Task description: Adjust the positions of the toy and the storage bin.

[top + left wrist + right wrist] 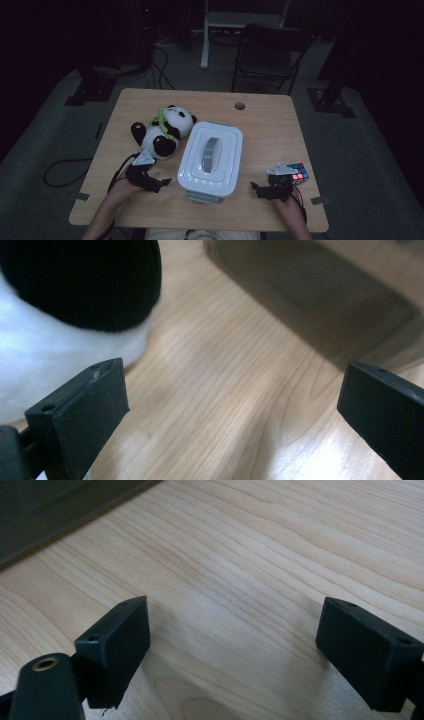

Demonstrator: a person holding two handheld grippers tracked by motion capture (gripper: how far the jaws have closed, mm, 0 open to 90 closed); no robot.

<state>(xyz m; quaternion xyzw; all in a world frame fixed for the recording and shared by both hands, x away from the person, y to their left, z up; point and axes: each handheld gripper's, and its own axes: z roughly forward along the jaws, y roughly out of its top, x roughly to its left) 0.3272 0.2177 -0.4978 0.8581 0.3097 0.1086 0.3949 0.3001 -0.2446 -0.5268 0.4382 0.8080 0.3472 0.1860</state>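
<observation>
A plush panda (162, 131) lies beside a white lidded box (211, 159) on the wooden table (260, 120), a colour cube (298, 171) well apart.

White lidded box (211, 159) mid-table (260, 120), plush panda (162, 131) to its left, colour cube (298, 171) right

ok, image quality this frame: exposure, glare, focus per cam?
High view: underexposed, room around the table nearly black, white box brightest. Left gripper view: brighter, panda plush and box wall soft, blurred; glare patch on the wood at bottom. Right gripper view: well lit, wood grain sharp, soft jaw shadows.
</observation>
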